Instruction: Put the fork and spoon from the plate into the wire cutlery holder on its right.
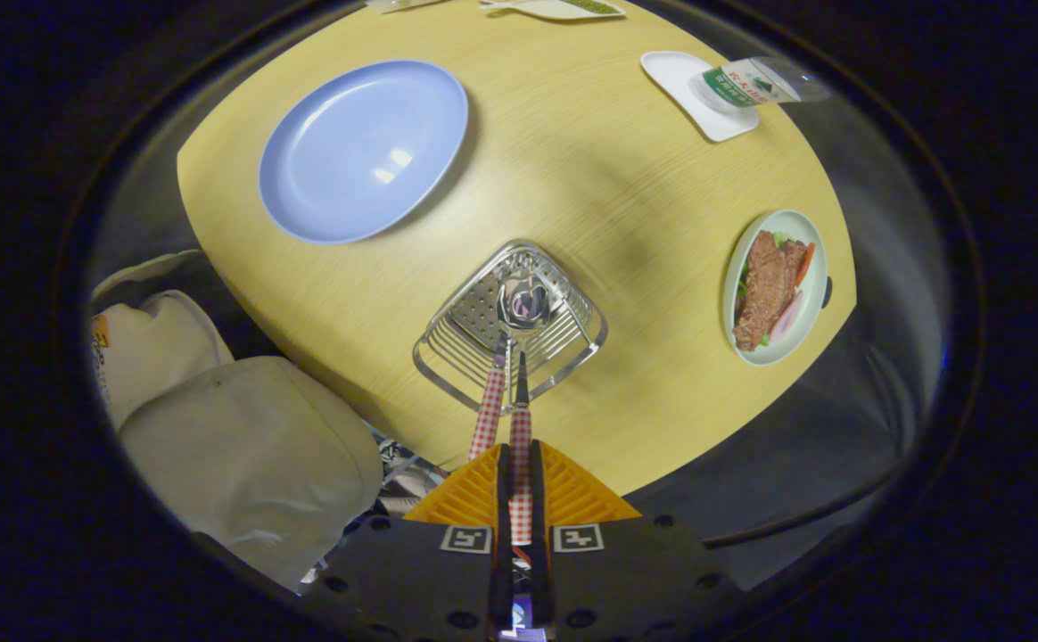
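Wire cutlery holder [510,325]: one checked-handled utensil [489,412] inside, spoon [521,428] lowered in, gripper [520,481] clamped on its handle; plate [363,150] beyond, bare.

Overhead light is glaring on the blue plate [363,152]; the counter [572,178] is bending at the edges, its surroundings falling dim.

The wire cutlery holder [510,326] stands on the table [590,169] just ahead of the gripper [520,464], whose fingers are closed on a spoon [520,428] — its bowl inside the holder, a second handle [487,415] beside it. The plate [363,150] lies far left; a food dish [775,287] right; a tray [688,94] far right.
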Demonstrator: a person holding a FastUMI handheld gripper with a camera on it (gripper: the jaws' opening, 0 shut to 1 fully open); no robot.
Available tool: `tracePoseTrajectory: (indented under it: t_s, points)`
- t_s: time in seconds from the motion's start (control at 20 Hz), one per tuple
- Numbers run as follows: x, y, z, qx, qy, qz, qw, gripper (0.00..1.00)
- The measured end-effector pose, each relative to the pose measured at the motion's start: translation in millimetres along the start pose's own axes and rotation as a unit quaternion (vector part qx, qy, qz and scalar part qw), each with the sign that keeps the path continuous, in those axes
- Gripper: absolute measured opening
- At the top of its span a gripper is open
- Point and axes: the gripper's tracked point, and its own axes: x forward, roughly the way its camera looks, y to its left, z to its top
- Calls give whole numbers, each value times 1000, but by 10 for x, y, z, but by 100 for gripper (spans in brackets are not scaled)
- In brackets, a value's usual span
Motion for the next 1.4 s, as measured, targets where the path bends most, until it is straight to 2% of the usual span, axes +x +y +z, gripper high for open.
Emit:
tracePoseTrajectory:
  t_s: [0.4,0.6,0.75,0.85,1.0,1.15,1.25,1.4]
  points:
    - [-29,-8,81,16,-38,-10,999,17]
    - [-134,74,118,60,-99,-1,993,64]
    - [-283,121,149,87,-171,-21,981,99]
    - [-389,277,174,120,-224,-18,967,99]
    - [-533,498,196,166,-297,-11,940,99]
    - [-743,640,227,216,-373,-19,902,99]
    - [-1014,680,305,242,-446,-37,861,99]
    - [-1471,736,388,280,-555,-59,781,99]
